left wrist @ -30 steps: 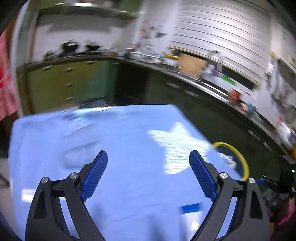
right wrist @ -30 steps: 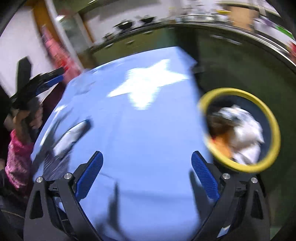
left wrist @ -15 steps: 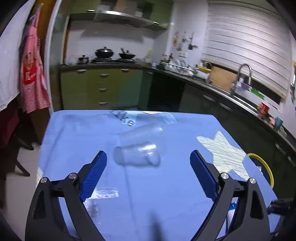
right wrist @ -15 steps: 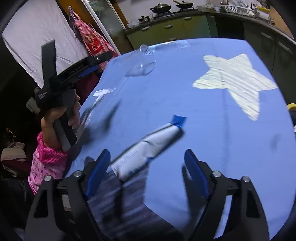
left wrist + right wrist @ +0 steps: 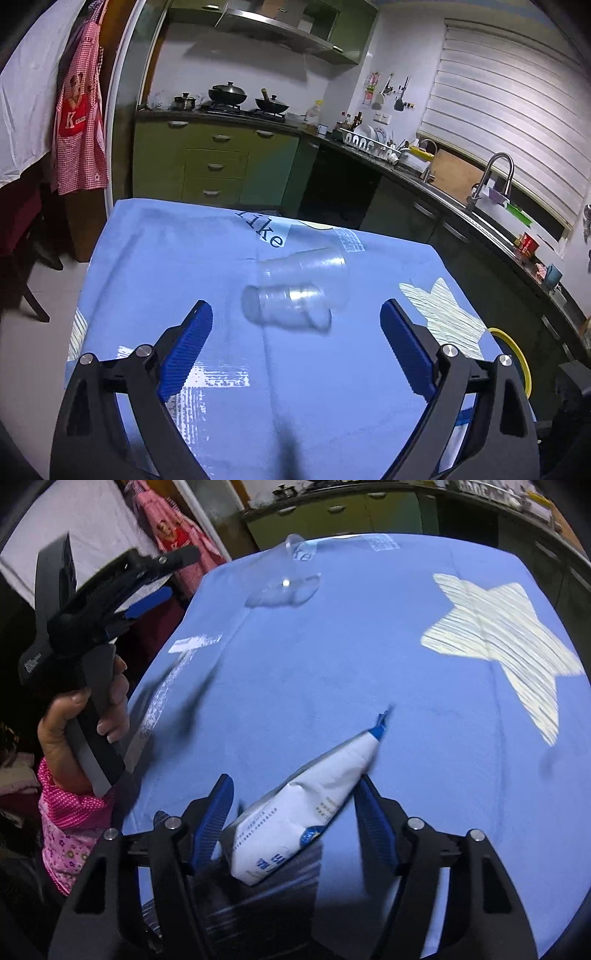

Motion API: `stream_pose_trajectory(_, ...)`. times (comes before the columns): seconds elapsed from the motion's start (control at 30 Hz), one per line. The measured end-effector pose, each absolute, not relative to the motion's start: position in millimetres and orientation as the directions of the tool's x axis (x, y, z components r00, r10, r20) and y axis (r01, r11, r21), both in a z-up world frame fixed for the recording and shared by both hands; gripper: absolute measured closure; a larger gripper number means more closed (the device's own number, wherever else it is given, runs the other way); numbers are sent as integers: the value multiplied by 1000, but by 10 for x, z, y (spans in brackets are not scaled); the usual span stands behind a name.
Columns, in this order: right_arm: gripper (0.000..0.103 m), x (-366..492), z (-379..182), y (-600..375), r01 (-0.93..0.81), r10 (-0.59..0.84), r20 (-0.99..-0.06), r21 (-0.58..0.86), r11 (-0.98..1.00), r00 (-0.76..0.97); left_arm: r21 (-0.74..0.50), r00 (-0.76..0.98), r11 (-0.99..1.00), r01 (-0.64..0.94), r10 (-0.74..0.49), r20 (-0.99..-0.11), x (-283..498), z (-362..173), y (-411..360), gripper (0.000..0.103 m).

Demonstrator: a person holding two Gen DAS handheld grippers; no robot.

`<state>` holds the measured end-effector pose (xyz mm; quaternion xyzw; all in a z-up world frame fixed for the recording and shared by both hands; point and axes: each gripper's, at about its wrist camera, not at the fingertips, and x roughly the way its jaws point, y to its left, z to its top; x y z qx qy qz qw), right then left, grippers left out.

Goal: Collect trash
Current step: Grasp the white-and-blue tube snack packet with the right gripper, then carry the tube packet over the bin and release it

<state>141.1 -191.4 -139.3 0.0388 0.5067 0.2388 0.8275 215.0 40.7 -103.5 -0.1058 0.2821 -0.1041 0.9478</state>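
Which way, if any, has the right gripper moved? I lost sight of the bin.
Yes. The right gripper swung away from the yellow-rimmed bin, across the star print, to straddle the white packet, jaws closing.

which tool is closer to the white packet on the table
Right. The right tool straddles the white packet, its jaws just closing around it, pads not yet pressing. The left tool is held up off to the side.

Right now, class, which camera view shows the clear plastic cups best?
The left wrist view: the clear plastic cups lie on their sides, centred ahead on the blue tablecloth. In the right wrist view, the cups are a distant glint near the far edge.
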Motion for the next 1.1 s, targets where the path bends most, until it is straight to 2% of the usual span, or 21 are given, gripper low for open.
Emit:
stream_pose_trajectory(0.27, 47, 1612, -1391, -1734, -385, 393, -841, 245, 890, 371, -260, 822, 957, 131, -251, -511, 2142, -1024, 395, 12)
stream_pose_trajectory(0.33, 58, 1650, -1387, -1718, -387, 376, -849, 227, 894, 371, -262, 820, 956, 132, -254, -513, 2143, -1025, 393, 11)
stream_pose_trajectory(0.47, 71, 1687, -1386, -1697, -394, 364, -857, 213, 894, 364, -260, 818, 956, 137, -257, -514, 2137, -1032, 369, 11)
stream_pose_trajectory(0.5, 78, 1691, -1387, -1688, -399, 368, -857, 215, 891, 361, -259, 817, 956, 139, -259, -515, 2143, -1037, 372, 11)
stream_pose_trajectory(0.67, 84, 1661, -1359, -1714, -408, 376, -849, 214, 887, 372, -257, 815, 956, 144, -261, -517, 2146, -1048, 356, 11)
stream_pose_trajectory(1.1, 85, 1401, -1051, -2169, -363, 421, -790, 270, 892, 446, -249, 811, 957, 148, -262, -523, 2139, -1061, 345, 11)
